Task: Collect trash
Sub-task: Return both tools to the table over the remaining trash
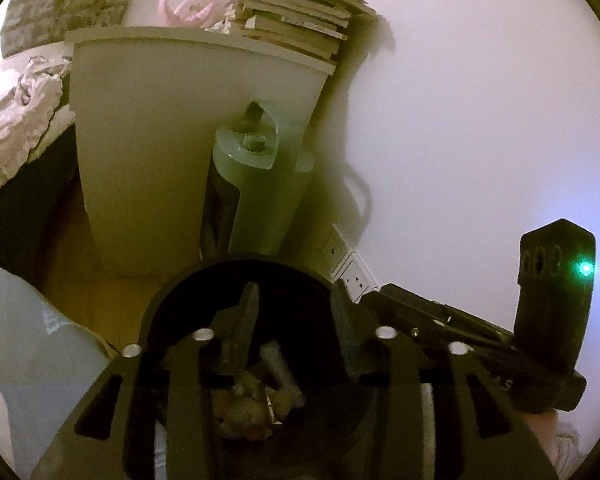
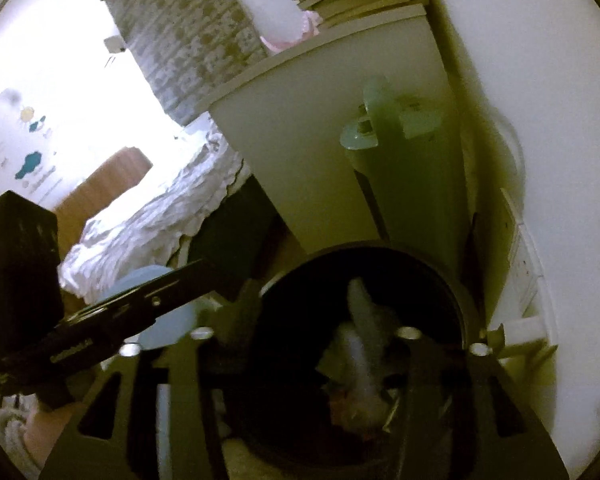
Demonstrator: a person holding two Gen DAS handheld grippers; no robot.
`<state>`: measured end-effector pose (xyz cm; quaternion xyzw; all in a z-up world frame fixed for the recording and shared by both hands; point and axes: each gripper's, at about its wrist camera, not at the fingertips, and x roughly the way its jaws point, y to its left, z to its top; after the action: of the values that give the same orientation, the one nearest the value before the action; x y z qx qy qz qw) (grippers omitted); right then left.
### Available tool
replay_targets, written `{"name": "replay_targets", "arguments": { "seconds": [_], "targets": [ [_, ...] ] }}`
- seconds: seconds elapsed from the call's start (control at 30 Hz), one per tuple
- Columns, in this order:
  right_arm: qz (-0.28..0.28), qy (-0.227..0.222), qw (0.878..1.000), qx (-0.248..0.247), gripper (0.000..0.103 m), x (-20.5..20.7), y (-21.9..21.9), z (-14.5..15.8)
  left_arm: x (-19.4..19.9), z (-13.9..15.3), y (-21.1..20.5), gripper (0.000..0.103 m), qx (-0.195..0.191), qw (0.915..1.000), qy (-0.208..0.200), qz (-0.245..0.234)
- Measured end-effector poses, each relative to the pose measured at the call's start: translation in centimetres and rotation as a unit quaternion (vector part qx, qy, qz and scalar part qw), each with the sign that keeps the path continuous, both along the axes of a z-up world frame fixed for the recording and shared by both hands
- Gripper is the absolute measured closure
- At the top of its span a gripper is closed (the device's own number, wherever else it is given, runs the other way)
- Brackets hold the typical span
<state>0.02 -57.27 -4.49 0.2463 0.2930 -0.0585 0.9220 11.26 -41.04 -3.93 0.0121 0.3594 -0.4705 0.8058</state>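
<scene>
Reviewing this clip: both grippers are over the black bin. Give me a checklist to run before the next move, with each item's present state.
1. Black bin beneath both grippers, mouth unobstructed: ok.
2. Trash lies inside the bin, none on the rim: ok.
3. Left gripper jaws apart, nothing pressed between the pads: ok.
4. Right gripper empty: cannot tell; a pale blurred piece shows between its fingers, released or not is unclear.
5. The two grippers are apart from each other: ok, the right one sits beside the left.
6. More trash left on the floor: cannot tell, little floor shows.
</scene>
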Motion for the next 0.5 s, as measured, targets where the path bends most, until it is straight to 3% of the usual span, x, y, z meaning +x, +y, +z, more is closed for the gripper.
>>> {"name": "replay_targets", "arguments": {
  "seconds": [0.2, 0.4, 0.5],
  "targets": [
    [0.005, -0.001, 1.000, -0.001, 0.045, -0.5, 0.6, 0.4, -1.5, 1.5, 2.7, 0.055, 0.001, 0.9997, -0.020, 0.011],
    [0.068, 0.013, 0.998, -0.011, 0.044, 0.8, 4.4, 0.9, -2.4, 2.1, 10.7, 0.050, 0.007, 0.9964, -0.018, 0.082],
    [0.121, 0.023, 0.992, -0.019, 0.031, 1.9, 7.5, 1.4, -2.3, 1.5, 15.4, 0.050, 0.018, 0.9912, -0.008, 0.131]
  ]
}}
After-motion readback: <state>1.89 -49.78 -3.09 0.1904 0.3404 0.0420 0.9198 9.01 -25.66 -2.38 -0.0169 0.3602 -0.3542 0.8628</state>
